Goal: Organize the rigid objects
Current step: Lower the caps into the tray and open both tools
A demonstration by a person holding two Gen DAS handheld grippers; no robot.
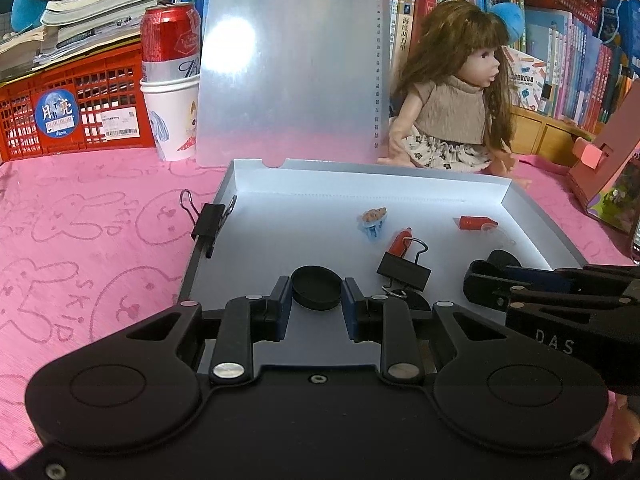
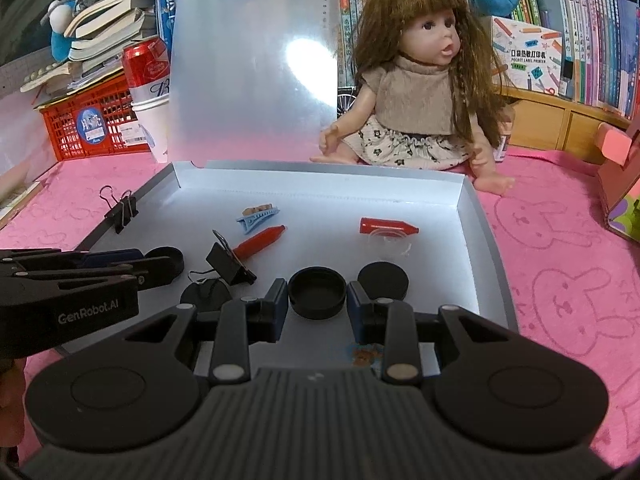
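Jaws of both my grippers close on round black caps inside a shallow white box (image 1: 532,236) that sits on a pink rabbit-print cloth (image 1: 88,240). My left gripper (image 1: 316,304) clamps one black cap (image 1: 317,286) between its blue pads, open side up; my right gripper (image 2: 318,306) pinches a second black cap (image 2: 317,293) the same way. Each cap sits level between the fingertips; whether either rests on the box floor or hangs just above it, I cannot tell from this angle.

Just right of my right jaws lies a third black cap (image 2: 383,280), closed side up. Left of them lies another black disc (image 2: 205,295), touching a black binder clip (image 2: 230,264). Beyond that clip, ahead of both jaws, lie a red crayon-shaped piece (image 2: 262,240), a blue hair clip (image 2: 256,214) and, further right, a red cap-like piece (image 2: 388,226) beside something clear. A second binder clip (image 1: 208,222) grips the box's left wall, left of my left jaws.

Behind the box its translucent lid (image 1: 296,60) stands upright. To its right sits a doll (image 2: 416,80) with long brown hair; to its left a red can (image 1: 170,36) stands in a white paper cup (image 1: 172,116), beside a red crate (image 1: 72,112).
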